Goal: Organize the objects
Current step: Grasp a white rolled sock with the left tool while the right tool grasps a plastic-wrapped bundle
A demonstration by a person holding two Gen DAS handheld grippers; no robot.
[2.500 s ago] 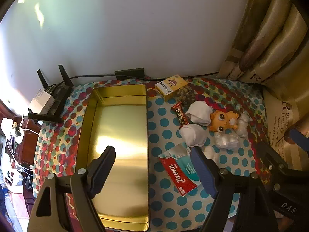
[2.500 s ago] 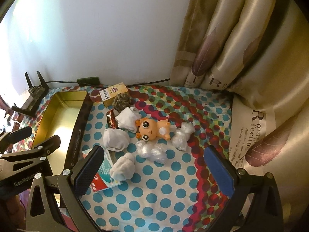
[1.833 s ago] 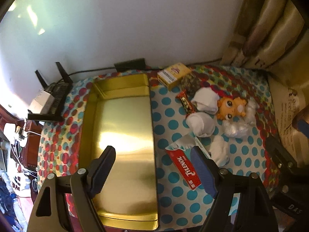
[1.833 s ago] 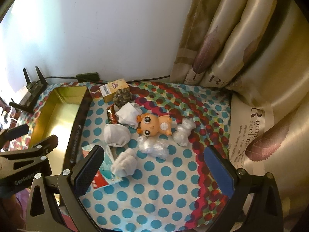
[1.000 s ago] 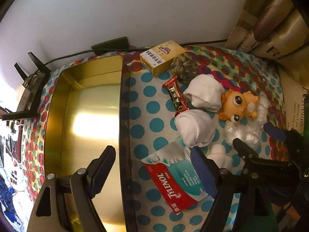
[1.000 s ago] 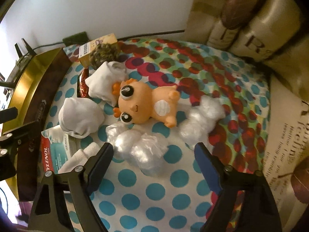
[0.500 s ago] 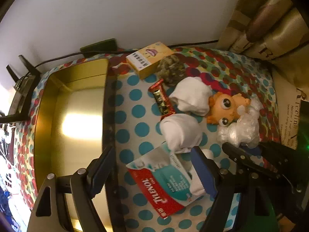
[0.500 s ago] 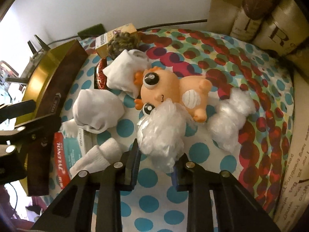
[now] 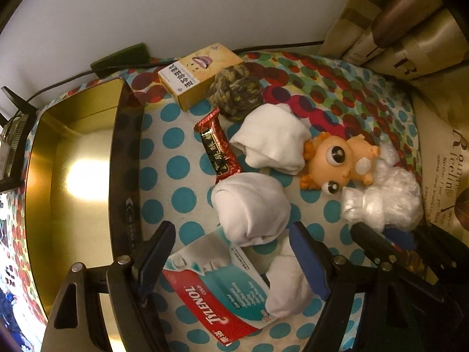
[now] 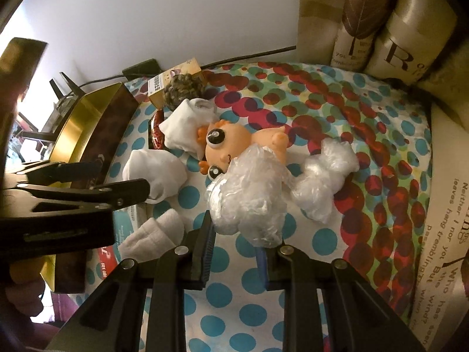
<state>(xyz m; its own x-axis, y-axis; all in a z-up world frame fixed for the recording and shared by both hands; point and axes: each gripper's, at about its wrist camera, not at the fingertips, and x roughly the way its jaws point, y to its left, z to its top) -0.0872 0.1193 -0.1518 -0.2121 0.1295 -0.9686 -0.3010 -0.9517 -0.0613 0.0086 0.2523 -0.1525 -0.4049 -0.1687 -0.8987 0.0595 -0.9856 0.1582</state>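
A gold tray (image 9: pixel 73 158) sits on a white cloth (image 10: pixel 263 293) dotted teal and red; the toy (image 9: pixel 337 158) is orange, the socks (image 9: pixel 252 205) white, the Tylenol box (image 9: pixel 211 293) red and teal, the snack wrapper (image 9: pixel 218 146) red

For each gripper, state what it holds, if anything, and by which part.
The right gripper is shut on a crumpled plastic bag, pinching its near, lower end. The left gripper is open above the Tylenol box, holding nothing.

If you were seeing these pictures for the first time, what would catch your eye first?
The orange big-eyed toy lies mid-table among white socks. The right gripper is shut on a crumpled plastic bag in front of it. A shiny gold tin sits at the left.
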